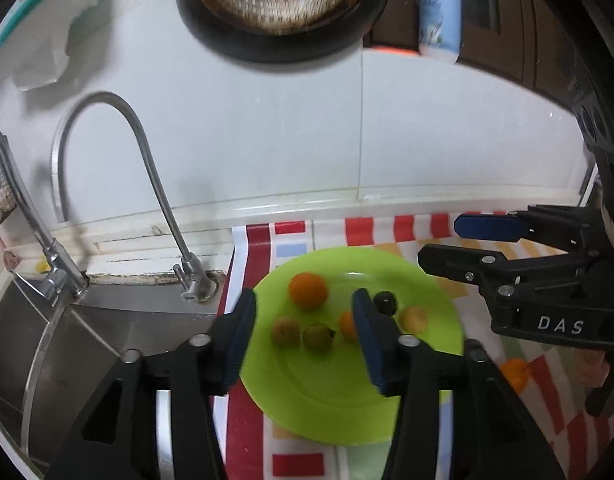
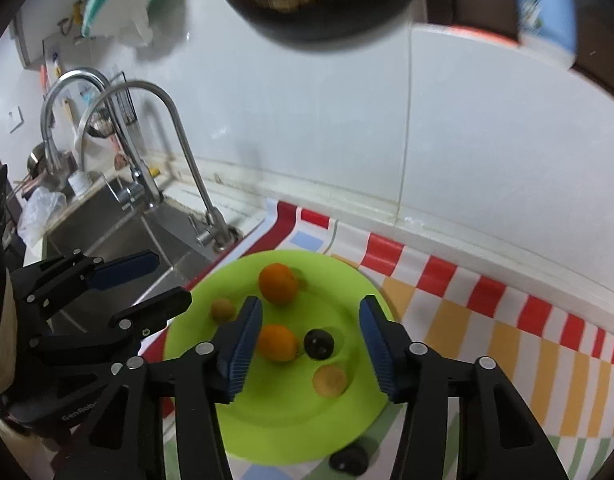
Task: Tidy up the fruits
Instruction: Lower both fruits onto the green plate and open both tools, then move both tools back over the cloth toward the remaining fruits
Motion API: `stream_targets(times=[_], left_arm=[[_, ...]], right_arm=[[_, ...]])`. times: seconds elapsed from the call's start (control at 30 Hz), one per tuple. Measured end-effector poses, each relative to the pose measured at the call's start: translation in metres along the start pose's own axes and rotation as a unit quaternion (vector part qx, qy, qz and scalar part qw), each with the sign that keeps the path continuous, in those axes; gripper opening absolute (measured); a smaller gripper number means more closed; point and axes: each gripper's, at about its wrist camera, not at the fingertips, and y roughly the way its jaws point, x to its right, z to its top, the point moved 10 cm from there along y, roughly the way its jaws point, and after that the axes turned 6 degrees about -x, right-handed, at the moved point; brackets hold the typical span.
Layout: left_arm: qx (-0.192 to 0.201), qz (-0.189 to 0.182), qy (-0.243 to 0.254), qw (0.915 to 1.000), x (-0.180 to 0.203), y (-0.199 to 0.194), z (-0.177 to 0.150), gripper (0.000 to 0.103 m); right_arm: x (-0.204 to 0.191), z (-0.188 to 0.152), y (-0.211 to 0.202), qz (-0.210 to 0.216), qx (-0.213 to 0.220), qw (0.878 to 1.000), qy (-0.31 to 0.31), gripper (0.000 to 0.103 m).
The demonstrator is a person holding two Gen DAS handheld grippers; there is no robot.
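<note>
You are holding both tools spread, left tool (image 1: 303,328) and right tool (image 2: 311,334), over six fruits on the green plate (image 1: 339,408); the right tool is showing "DAS".

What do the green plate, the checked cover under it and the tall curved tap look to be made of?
Green plate: probably plastic, going by the uniform lime colour and soft, dull sheen. Checked cover: looks like wipeable vinyl or oilcloth, lying flat with printed squares and a faint gloss; coated fabric is possible. Curved tap: metal, likely brushed stainless steel, grey and satin with only soft reflections.

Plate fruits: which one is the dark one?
The small black fruit on the green plate, right of the nearer orange; the others are orange, yellowish or greenish-brown.
</note>
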Motion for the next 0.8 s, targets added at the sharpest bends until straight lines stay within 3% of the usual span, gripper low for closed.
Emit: stream_targets(times=[0.1, 0.17, 0.4, 0.47, 0.53, 0.8], left_arm=[[0.010, 0.004, -0.005, 0.9999, 0.004, -0.016, -0.003, 0.058], [0.015, 0.002, -0.011, 0.9998, 0.009, -0.027, -0.006, 0.059], [0.032, 0.004, -0.015, 0.9994, 0.028, -0.061, -0.020, 0.070], [0.033, -0.005, -0.015, 0.9993, 0.036, -0.066, -0.023, 0.077], [0.039, -0.011, -0.013, 0.9991, 0.044, -0.072, -0.026, 0.085], [0.056, -0.008, 0.005, 0.9984, 0.072, -0.094, -0.034, 0.092]], right_arm=[[-0.001, -0.005, -0.021, -0.008, 0.016, 1.000, 0.003, 0.054], [0.000, -0.009, -0.034, -0.015, 0.030, 0.999, 0.007, 0.062], [0.003, -0.033, -0.077, -0.042, 0.057, 0.997, 0.016, 0.064], [0.005, -0.041, -0.088, -0.044, 0.063, 0.997, 0.026, 0.072], [0.007, -0.049, -0.098, -0.048, 0.066, 0.996, 0.038, 0.072], [0.030, -0.080, -0.135, -0.079, 0.084, 0.990, 0.082, 0.080]])
